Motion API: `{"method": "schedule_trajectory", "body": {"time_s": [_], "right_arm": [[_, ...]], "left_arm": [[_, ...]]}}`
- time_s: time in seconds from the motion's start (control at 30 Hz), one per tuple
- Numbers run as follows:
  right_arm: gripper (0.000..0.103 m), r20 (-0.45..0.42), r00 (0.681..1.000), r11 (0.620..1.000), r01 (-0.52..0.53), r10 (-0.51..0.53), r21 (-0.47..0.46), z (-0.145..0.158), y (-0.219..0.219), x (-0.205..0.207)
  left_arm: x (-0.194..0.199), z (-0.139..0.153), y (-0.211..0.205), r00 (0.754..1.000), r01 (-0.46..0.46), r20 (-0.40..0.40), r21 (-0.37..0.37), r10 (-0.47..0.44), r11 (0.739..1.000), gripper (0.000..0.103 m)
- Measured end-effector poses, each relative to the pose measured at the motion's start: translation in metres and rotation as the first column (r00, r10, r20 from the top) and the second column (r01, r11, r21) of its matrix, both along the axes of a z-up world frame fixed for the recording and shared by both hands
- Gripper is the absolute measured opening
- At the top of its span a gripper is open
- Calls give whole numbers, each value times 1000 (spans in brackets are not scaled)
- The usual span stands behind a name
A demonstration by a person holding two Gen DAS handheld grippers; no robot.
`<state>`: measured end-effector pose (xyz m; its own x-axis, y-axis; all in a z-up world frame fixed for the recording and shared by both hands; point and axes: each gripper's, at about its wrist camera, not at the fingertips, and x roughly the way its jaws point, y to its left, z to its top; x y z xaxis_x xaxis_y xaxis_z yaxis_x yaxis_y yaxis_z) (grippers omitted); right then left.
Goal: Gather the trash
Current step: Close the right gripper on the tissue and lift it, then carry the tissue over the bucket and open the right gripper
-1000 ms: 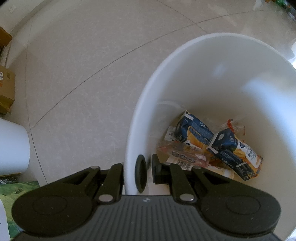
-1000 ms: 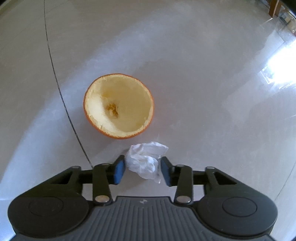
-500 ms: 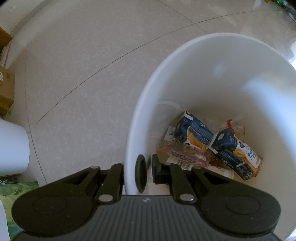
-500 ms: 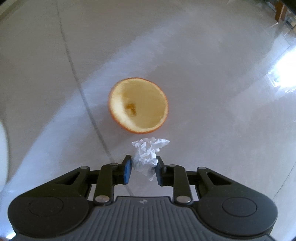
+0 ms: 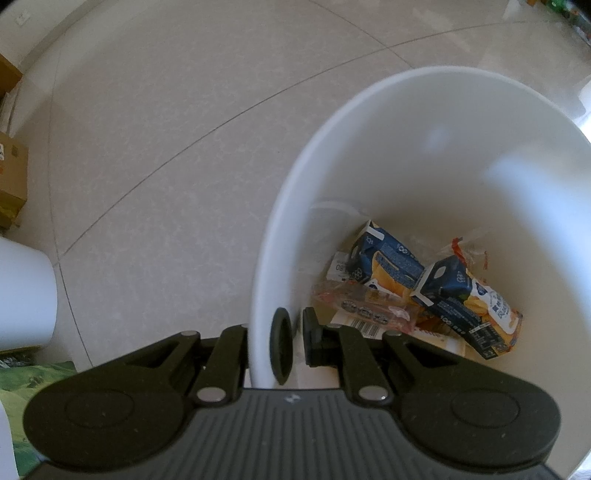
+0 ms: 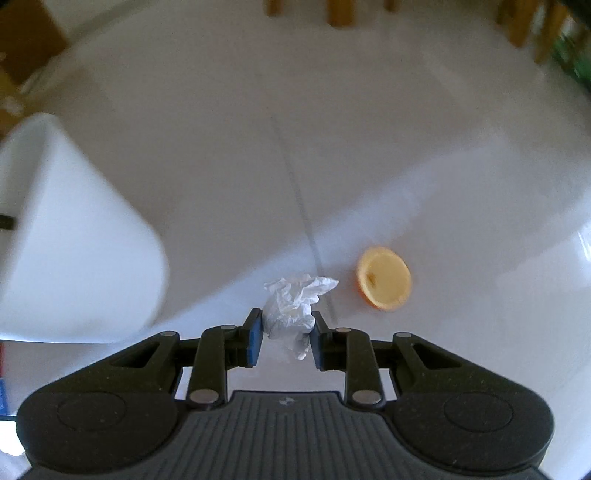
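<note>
My left gripper (image 5: pixel 293 339) is shut on the near rim of a white bin (image 5: pixel 369 122), one finger outside the wall and one inside. At the bin's bottom lie two blue and yellow cartons (image 5: pixel 469 299) and clear wrappers (image 5: pixel 365 302). My right gripper (image 6: pixel 287 332) is shut on a crumpled white tissue (image 6: pixel 293 306) and holds it above the floor. An orange peel half (image 6: pixel 384 282) lies on the tiles, lower right of the tissue. The white bin (image 6: pixel 74 251) shows blurred at the left in the right wrist view.
Pale floor tiles (image 5: pixel 166 129) with thin grout lines spread all around. Cardboard boxes (image 5: pixel 13 177) stand at the far left. A second white container (image 5: pixel 22 295) sits at the left edge. Wooden furniture legs (image 6: pixel 340 11) show far off.
My right gripper shut on the tissue, lifted it off the floor and swung left. The orange peel now looks smaller and further right. The left gripper has not moved.
</note>
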<state>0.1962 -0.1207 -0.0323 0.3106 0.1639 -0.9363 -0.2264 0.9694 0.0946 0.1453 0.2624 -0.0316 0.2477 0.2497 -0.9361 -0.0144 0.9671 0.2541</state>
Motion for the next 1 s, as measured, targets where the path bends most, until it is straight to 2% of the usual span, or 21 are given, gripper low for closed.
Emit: {"method": "schedule_trajectory", "body": {"time_s": [0.2, 0.33, 0.5, 0.6, 0.7, 0.73, 0.8, 0.83, 0.87, 1.0], "right_arm": [[31, 109, 982, 985, -161, 154, 67, 68, 56, 3], [31, 174, 954, 956, -267, 245, 118, 93, 96, 6], [31, 211, 923, 914, -361, 323, 183, 100, 137, 11], [31, 211, 910, 902, -394, 357, 176, 97, 159, 12], [32, 198, 914, 905, -388, 353, 177, 92, 161, 14], [34, 197, 916, 904, -385, 350, 184, 90, 163, 16], [55, 197, 917, 906, -381, 346, 185, 86, 171, 19], [69, 200, 917, 906, -381, 346, 182, 86, 173, 21], [76, 210, 918, 911, -374, 337, 175, 86, 176, 20], [83, 241, 912, 913, -374, 331, 163, 88, 173, 19]], "left_arm": [[0, 0, 0, 1000, 5, 0, -1, -5, 1000, 11], [-1, 0, 0, 1000, 8, 4, 0, -8, 1000, 11], [-2, 1, 1, 1000, 10, 7, -3, -10, 1000, 11], [-2, 2, 2, 1000, 8, 10, -10, -8, 1000, 11], [-2, 3, 2, 1000, 8, 11, -9, -8, 1000, 11], [-2, 3, 2, 1000, 8, 11, -8, -8, 1000, 11], [-2, 3, 2, 1000, 6, 11, -9, -6, 1000, 11], [-2, 4, 2, 1000, 7, 11, -10, -7, 1000, 11], [-2, 4, 2, 1000, 6, 12, -11, -6, 1000, 11], [-2, 5, 2, 1000, 2, 12, -13, -2, 1000, 11]]}}
